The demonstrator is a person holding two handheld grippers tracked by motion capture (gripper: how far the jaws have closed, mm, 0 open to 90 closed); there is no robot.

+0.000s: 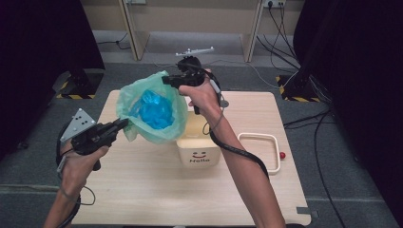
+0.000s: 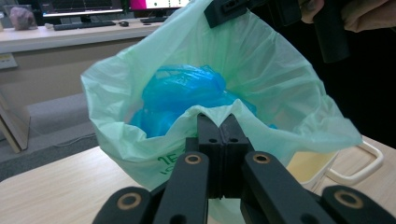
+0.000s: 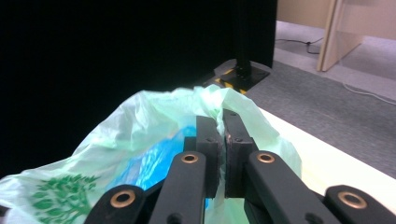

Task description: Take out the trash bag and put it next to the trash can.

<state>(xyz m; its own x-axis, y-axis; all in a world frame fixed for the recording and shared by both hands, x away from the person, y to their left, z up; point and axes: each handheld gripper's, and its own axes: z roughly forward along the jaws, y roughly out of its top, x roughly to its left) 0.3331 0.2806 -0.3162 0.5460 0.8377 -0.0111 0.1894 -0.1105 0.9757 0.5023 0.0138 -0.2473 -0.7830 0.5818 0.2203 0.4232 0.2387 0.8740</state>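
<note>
A pale green plastic bag (image 1: 142, 102) hangs in the air over the left back part of the table, its mouth held wide. Crumpled blue plastic (image 1: 154, 110) lies inside it. My left gripper (image 1: 124, 123) is shut on the near rim of the green bag (image 2: 219, 116), and the blue plastic (image 2: 187, 91) shows past its jaws. My right gripper (image 1: 167, 80) is shut on the far rim of the green bag (image 3: 219, 119), with a green tree print (image 3: 63, 198) on the bag's side below it.
A cream bin with a smiley face and the word "Hello" (image 1: 198, 152) stands mid-table under the bag's right side. A cream tray (image 1: 259, 151) lies to its right, a small red ball (image 1: 282, 155) beside it. The wooden table (image 1: 157, 199) has bare room in front.
</note>
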